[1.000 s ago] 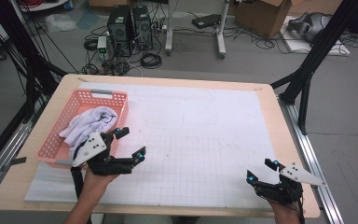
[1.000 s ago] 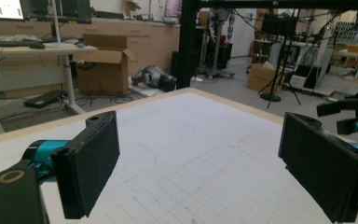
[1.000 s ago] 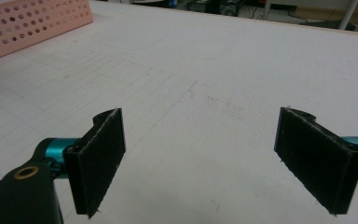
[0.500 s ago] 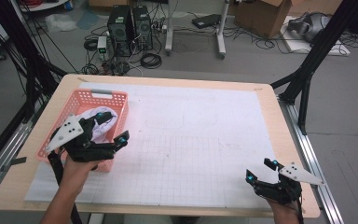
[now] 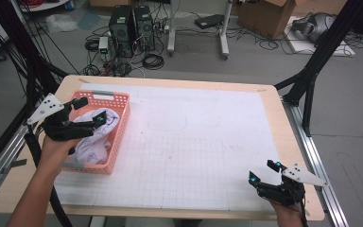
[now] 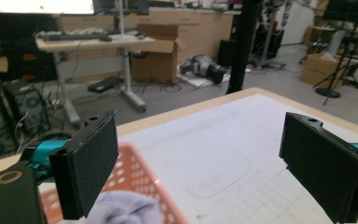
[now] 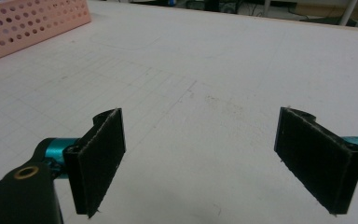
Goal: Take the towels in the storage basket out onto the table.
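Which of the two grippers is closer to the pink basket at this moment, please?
The left. The left gripper hovers over the pink basket, jaws open above the white cloth inside it. The right gripper sits at the table's near right corner, far from it.

The basket [image 5: 116, 137] with its cloth [image 5: 92, 137] takes the worktop's [image 5: 208, 142] left edge; the remaining surface lies open.
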`<action>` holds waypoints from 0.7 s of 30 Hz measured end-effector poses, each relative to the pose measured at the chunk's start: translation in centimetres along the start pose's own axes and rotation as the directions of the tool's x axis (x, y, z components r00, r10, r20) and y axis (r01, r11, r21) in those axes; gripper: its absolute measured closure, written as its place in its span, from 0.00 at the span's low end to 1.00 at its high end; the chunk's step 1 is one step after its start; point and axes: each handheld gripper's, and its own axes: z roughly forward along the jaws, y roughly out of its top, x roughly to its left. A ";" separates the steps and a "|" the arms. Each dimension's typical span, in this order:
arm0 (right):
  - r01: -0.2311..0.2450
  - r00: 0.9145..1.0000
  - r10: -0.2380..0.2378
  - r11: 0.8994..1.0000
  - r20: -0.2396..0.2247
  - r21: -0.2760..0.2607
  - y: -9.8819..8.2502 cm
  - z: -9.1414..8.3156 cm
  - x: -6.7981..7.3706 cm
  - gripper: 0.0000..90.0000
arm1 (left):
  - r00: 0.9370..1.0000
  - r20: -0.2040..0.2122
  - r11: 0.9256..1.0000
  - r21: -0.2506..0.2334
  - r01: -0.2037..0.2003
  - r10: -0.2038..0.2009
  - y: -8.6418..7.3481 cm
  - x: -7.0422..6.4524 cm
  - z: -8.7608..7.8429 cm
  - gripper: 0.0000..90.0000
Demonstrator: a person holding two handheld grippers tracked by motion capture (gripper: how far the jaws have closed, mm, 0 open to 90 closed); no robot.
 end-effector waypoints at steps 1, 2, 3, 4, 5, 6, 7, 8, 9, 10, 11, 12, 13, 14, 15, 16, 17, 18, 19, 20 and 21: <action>-0.001 1.000 0.001 1.000 0.000 0.001 0.0 0.0 0.1 0.17 | 1.000 -0.009 1.000 0.023 0.006 -0.005 -0.3 0.4 0.2 0.13; 0.002 1.000 -0.002 1.000 0.001 0.002 0.0 0.0 0.1 0.17 | 1.000 -0.019 0.999 0.046 0.014 -0.013 -0.7 0.8 0.3 0.14; 0.002 1.000 -0.002 1.000 0.001 0.002 0.0 0.0 0.1 0.17 | 0.999 -0.026 0.998 0.065 0.022 -0.021 -1.0 1.2 0.5 0.14; 0.000 1.000 0.000 1.000 0.000 0.004 0.0 0.0 0.1 0.17 | 0.999 -0.032 0.996 0.083 0.029 -0.027 -1.4 1.4 0.7 0.14; -0.002 1.000 0.002 1.000 0.000 0.004 0.0 0.0 0.1 0.17 | 0.999 -0.037 0.994 0.102 0.031 -0.027 -1.8 1.7 0.8 0.14; -0.004 1.000 0.004 1.000 -0.001 0.004 0.0 0.0 0.1 0.17 | 0.999 -0.042 0.992 0.120 0.033 -0.029 -2.1 1.9 1.0 0.13; -0.004 1.000 0.004 1.000 -0.001 0.004 0.0 0.0 0.1 0.17 | 0.998 -0.049 0.990 0.138 0.035 -0.028 -2.4 2.1 1.2 0.13; -0.002 1.000 0.002 1.000 -0.001 0.003 0.0 0.0 0.0 0.17 | 0.998 -0.063 0.985 0.166 0.041 -0.031 -2.9 2.4 1.6 0.13; 0.000 1.000 0.000 1.000 0.000 0.006 0.0 0.1 0.0 0.17 | 0.998 -0.063 0.985 0.166 0.041 -0.031 -2.9 2.4 1.6 0.13; 0.000 1.000 0.000 1.000 0.000 0.006 0.0 0.1 0.0 0.17 | 0.998 -0.064 0.983 0.182 0.037 -0.025 -3.1 2.5 1.7 0.13; -0.001 1.000 0.001 1.000 -0.002 0.011 0.0 0.1 0.1 0.17 | 0.997 -0.066 0.981 0.192 0.038 -0.026 -3.2 2.6 1.9 0.14; -0.002 1.000 0.002 1.000 -0.003 0.009 0.0 0.1 0.1 0.17 | 0.998 -0.066 0.978 0.208 0.032 -0.019 -3.4 2.7 2.0 0.14; -0.002 1.000 0.002 1.000 -0.003 0.009 0.0 0.1 0.1 0.17 | 0.997 -0.071 0.975 0.219 0.033 -0.018 -3.5 2.7 2.2 0.14; 0.003 1.000 -0.003 1.000 -0.001 0.009 0.0 0.1 0.1 0.17 | 0.997 -0.076 0.972 0.235 0.030 -0.012 -3.7 2.9 2.4 0.14; 0.005 1.000 -0.005 1.000 -0.001 0.013 0.0 0.1 0.1 0.17 | 0.996 -0.087 0.967 0.251 0.033 -0.012 -3.9 3.0 2.6 0.14; 0.002 1.000 -0.002 1.000 -0.001 0.014 0.0 0.1 0.1 0.17 | 0.996 -0.093 0.962 0.270 0.035 -0.011 -4.1 3.1 2.7 0.14; 0.002 1.000 -0.002 1.000 0.000 0.019 0.0 0.1 0.2 0.17 | 0.994 -0.107 0.952 0.304 0.038 -0.005 -4.4 3.4 3.0 0.14; 0.002 1.000 -0.002 1.000 0.001 0.023 0.0 0.1 0.2 0.17 | 0.994 -0.107 0.952 0.304 0.038 -0.005 -4.4 3.4 3.0 0.14; 0.003 1.000 -0.003 1.000 0.002 0.024 0.0 0.2 0.1 0.17 | 0.994 -0.109 0.945 0.323 0.038 -0.003 -4.5 3.5 3.1 0.14; 0.000 1.000 0.000 1.000 0.002 0.026 -0.1 0.2 0.1 0.17 | 0.993 -0.116 0.939 0.342 0.036 0.004 -4.7 3.5 3.3 0.14; 0.000 1.000 0.000 1.000 0.002 0.026 -0.1 0.2 0.1 0.17 | 0.993 -0.121 0.932 0.362 0.034 0.011 -4.8 3.6 3.4 0.14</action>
